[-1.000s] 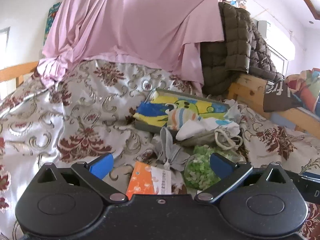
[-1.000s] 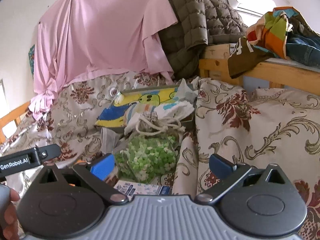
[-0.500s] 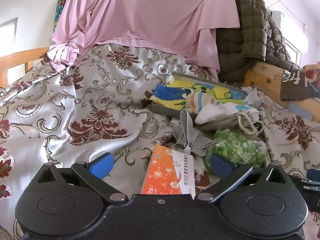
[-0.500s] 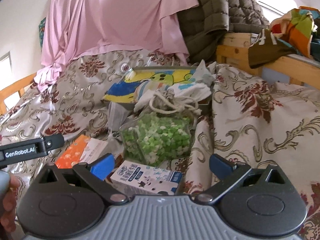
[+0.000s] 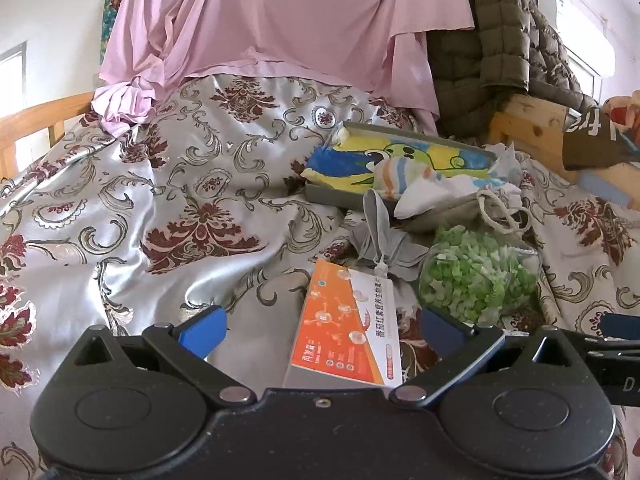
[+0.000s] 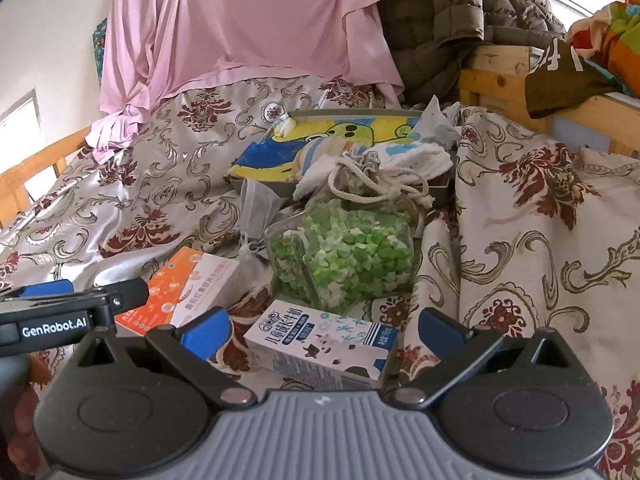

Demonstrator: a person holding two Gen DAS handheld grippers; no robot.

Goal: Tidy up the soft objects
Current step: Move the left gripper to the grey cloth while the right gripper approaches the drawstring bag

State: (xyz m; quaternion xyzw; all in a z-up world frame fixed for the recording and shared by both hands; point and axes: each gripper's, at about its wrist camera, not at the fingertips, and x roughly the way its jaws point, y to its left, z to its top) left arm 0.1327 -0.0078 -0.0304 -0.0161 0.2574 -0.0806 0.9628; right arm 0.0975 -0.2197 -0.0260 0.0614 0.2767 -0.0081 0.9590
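- Spread beneath both grippers was a silvery floral bedspread point(image 5: 192, 216), with a pink sheet point(image 5: 280, 20) draped behind it and a quilted olive jacket point(image 6: 452, 20) hung on a wooden frame.
- Well beyond the jaws a grey tray point(image 6: 436, 196) was seen, holding a yellow-and-blue cartoon cloth point(image 6: 320, 136) and a white cloth point(image 6: 416, 158), with a drawstring pouch point(image 6: 372, 180) at its near edge.
- A clear bag of green pieces point(image 6: 344, 260) was found ahead of the right gripper point(image 6: 324, 326), beside a grey mesh pouch point(image 5: 380, 240).
- An orange-and-white box point(image 5: 344, 324) lay between the spread jaws of the left gripper point(image 5: 324, 326), untouched as far as could be told.
- A small milk carton point(image 6: 320, 344) lay between the right jaws, which were wide apart and held nothing.
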